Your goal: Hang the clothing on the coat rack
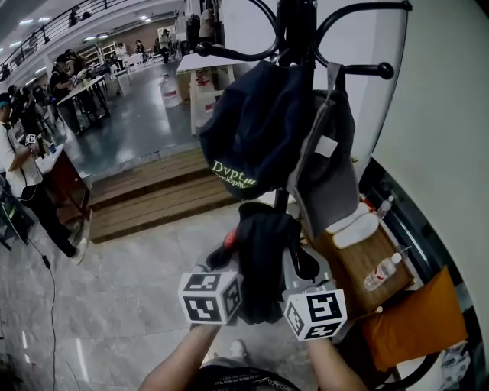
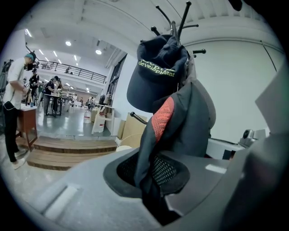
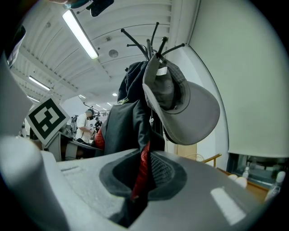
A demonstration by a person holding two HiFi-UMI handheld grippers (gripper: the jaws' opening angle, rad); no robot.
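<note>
Left gripper [image 2: 151, 191]: grey moulded plastic, dark oval pads [image 2: 122, 173]
Right gripper [image 3: 135, 189]: same grey plastic
Left marker cube [image 1: 210, 298]: white, black square codes, 7 o'clock
Right marker cube [image 1: 315, 313]: alike, 5 o'clock
Worn: dark top [image 1: 229, 379], 6 o'clock

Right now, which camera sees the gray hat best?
Right gripper view: the gray hat hangs unobstructed, brim and inside showing. The head view shows it side-on; in the left gripper view the navy cap mostly hides it.

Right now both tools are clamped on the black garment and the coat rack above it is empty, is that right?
No. The left tool and right tool are both clamped on the black garment, but the coat rack is not empty: a navy cap and a grey cap hang on it, as the head view shows.
</note>
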